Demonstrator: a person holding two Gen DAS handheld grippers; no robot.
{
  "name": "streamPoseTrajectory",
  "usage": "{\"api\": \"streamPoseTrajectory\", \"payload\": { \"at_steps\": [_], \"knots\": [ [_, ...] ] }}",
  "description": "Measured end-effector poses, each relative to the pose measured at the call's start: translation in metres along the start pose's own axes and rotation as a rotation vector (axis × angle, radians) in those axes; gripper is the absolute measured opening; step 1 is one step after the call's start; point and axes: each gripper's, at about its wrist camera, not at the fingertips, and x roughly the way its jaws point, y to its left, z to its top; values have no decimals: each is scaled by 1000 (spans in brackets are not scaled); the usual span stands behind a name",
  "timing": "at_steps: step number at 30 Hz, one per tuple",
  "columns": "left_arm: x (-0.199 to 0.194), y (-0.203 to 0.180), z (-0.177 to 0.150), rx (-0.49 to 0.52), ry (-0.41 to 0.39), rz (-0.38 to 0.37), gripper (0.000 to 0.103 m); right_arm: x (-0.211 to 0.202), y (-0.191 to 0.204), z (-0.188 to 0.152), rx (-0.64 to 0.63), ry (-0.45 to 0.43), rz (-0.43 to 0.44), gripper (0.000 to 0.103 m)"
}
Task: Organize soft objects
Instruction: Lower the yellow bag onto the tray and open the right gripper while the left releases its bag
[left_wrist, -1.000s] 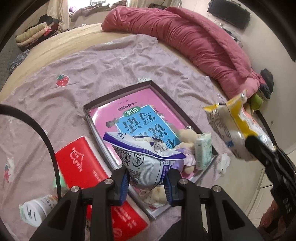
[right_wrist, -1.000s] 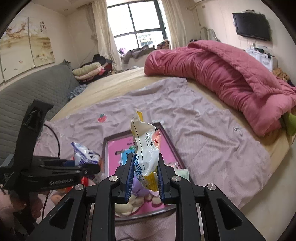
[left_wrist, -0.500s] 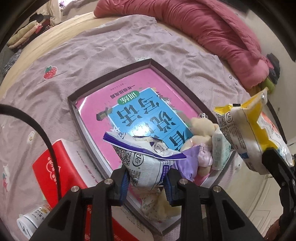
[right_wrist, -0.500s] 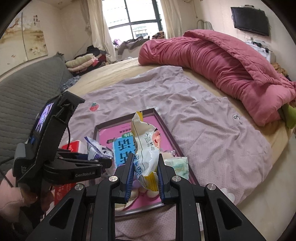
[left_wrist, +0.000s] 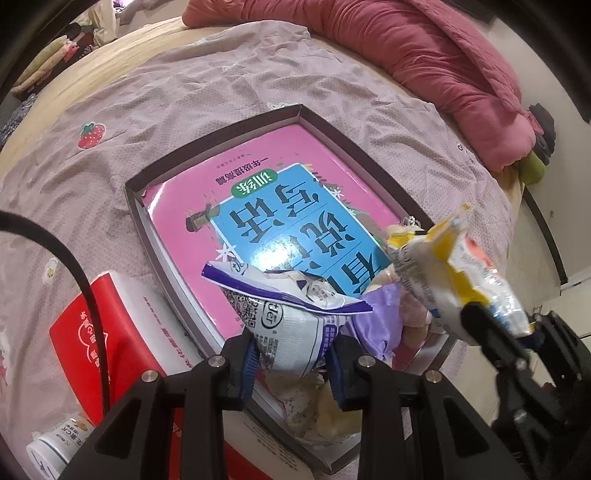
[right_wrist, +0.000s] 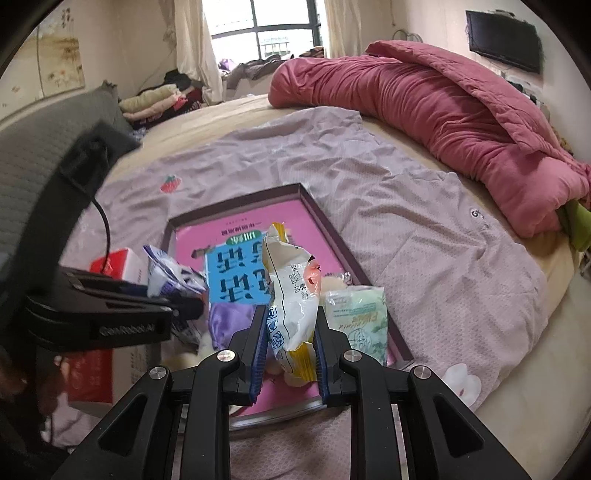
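Soft daylight enters through the window (right_wrist: 264, 35) at the far wall, which is overexposed to near white. Illumination is even; shadows on the bed (right_wrist: 388, 206) are faint. A small specular glare marks the glossy book cover (left_wrist: 255, 267). Fisheye curvature bends both views, with black vignetting at the corners. The opposite tongs appear motion-blurred in each view.

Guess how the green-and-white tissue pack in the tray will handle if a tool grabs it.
The tissue pack looks soft and probably light: a small, puffy film wrap. It would likely squash rather than resist, so expect some give. The glossy film may be slippery. It lies flat in the tray, so rolling seems unlikely.
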Motion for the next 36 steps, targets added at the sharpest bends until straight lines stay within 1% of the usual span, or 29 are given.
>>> {"api": "streamPoseTrajectory", "payload": {
  "at_steps": [5,12,18,23,24,25,28,33,36],
  "knots": [
    [2,0,0,3,0,4,32,11,7,-8,-47,31,-43,23],
    [5,1,0,2,3,11,32,15,9,-13,-66,27,-11,24],
    [6,1,-1,4,3,13,32,15,17,-16,-111,20,-8,25],
    [5,1,-1,3,3,13,32,13,25,-18,-122,18,33,27],
    [5,1,-1,2,2,11,32,13,27,-18,-127,16,44,27],
    [5,1,-1,0,4,10,32,11,29,-18,-134,13,54,30],
    [4,2,-2,2,4,9,32,8,34,-18,-144,-2,79,31],
    [5,3,-2,4,6,10,32,8,36,-18,-135,9,110,34],
    [5,2,-2,6,9,12,32,5,32,-19,-123,7,108,41]
  ]
}}
